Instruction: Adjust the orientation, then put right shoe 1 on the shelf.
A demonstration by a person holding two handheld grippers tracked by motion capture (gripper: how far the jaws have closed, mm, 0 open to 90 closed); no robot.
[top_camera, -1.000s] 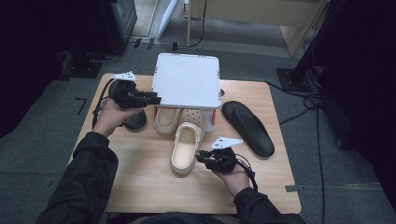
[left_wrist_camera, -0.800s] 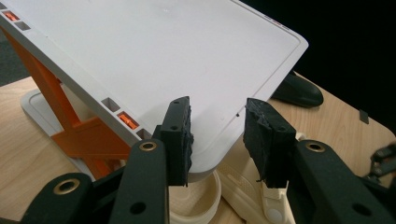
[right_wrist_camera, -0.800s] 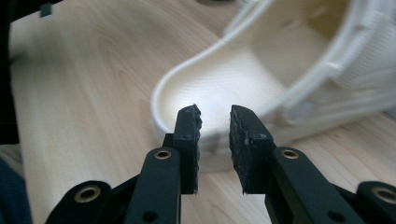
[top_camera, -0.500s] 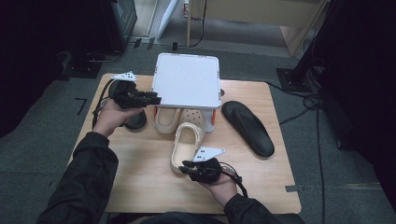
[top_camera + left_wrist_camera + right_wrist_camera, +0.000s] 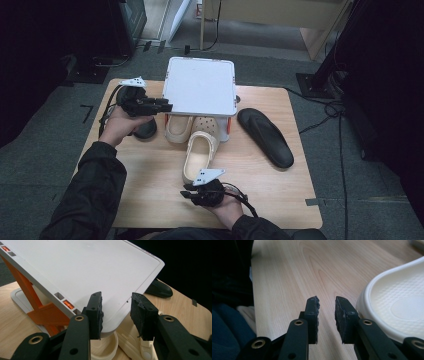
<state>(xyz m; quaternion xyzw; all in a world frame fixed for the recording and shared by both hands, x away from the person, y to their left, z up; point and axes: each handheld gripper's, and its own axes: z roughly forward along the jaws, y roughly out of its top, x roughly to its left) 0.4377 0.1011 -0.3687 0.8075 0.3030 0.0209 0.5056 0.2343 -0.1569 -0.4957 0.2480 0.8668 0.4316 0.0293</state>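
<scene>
Two cream clogs sit under the white rack; left gripper at 9 o'clock and right gripper at 6 o'clock both have jaws apart, empty.

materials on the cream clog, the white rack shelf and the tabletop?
Cream clog: looks like matte moulded foam or rubber, dimpled footbed. White shelf: smooth, likely plastic, moulded slots along its edge, orange supports. Tabletop: light wood grain, possibly laminate.
</scene>
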